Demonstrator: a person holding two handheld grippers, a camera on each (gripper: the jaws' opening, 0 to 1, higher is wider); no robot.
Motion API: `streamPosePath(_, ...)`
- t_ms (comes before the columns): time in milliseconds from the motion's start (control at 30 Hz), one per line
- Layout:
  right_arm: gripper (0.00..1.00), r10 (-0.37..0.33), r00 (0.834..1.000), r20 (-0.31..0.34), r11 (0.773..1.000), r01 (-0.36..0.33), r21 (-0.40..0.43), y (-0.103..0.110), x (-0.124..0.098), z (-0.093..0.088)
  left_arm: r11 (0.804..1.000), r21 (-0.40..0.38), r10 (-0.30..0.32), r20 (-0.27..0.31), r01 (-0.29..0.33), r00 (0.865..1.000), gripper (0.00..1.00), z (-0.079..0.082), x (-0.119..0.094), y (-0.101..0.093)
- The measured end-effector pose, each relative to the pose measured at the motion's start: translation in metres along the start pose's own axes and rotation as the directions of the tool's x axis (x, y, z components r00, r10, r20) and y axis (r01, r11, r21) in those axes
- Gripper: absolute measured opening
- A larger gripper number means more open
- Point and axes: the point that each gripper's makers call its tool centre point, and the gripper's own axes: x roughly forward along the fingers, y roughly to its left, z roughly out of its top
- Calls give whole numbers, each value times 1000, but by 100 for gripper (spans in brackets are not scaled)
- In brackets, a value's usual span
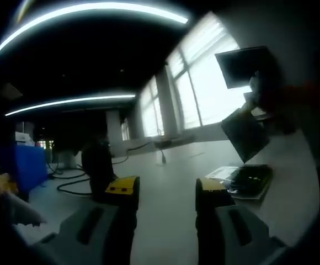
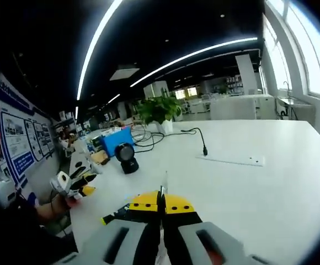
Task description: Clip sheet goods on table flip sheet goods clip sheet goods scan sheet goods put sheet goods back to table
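Note:
My left gripper (image 1: 166, 190) stands open over the white table (image 1: 165, 165), with nothing between its yellow-tipped jaws. To its right a dark sheet (image 1: 245, 134) hangs tilted above the table, held from above by a blurred shape. A low stack of sheet goods (image 1: 247, 180) lies on the table below it. In the right gripper view my right gripper (image 2: 161, 205) is shut on a thin sheet (image 2: 164, 191) seen edge-on, rising between the jaws. Far left, a hand holds the left gripper (image 2: 87, 185), open. A black scanner (image 2: 128, 158) stands on the table beyond both grippers.
The scanner (image 1: 96, 164) also appears left of my left jaws, with cables behind it. A white power strip (image 2: 232, 160) with a black cable lies mid-table. A blue box (image 2: 116, 141) and a green plant (image 2: 157, 110) sit at the far side. Windows line one wall.

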Motion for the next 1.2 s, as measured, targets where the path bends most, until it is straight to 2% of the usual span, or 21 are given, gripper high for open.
streamPosePath(233, 0, -24, 996, 89, 1000, 25, -14, 5, 10, 26, 1000, -1, 4, -1, -4, 1000, 34, -1, 1, 2)
streamPosePath(333, 0, -68, 988, 137, 997, 71, -18, 2, 17, 37, 1000, -5, 6, -3, -6, 1000, 34, -1, 1, 3)
streamPosePath(433, 0, -69, 981, 182, 996, 77, -36, 10, 22, 48, 1000, -7, 7, -6, -7, 1000, 34, -2, 2, 4)
streamPosePath(600, 0, -80, 971, 227, 995, 91, -38, 10, 30, 61, 1000, -13, 6, -3, -6, 1000, 34, -2, 2, 5)
streamPosePath(767, 0, -80, 966, 246, 996, 90, -28, 7, 40, 72, 1000, -15, 1, -3, -1, 1000, 34, -2, 3, 5)
streamPosePath(967, 0, -68, 963, 262, 996, 82, -45, 24, 56, 76, 1000, -17, 2, -1, -2, 1000, 34, -2, 3, 5)
streamPosePath(1100, 0, -64, 960, 274, 995, 81, -51, 22, 64, 85, 1000, -19, 2, -1, -2, 1000, 34, -2, 2, 5)
streamPosePath(1200, 0, -60, 955, 291, 996, 77, -49, 32, 72, 88, 1000, -21, 2, 0, -2, 1000, 34, -1, 2, 4)
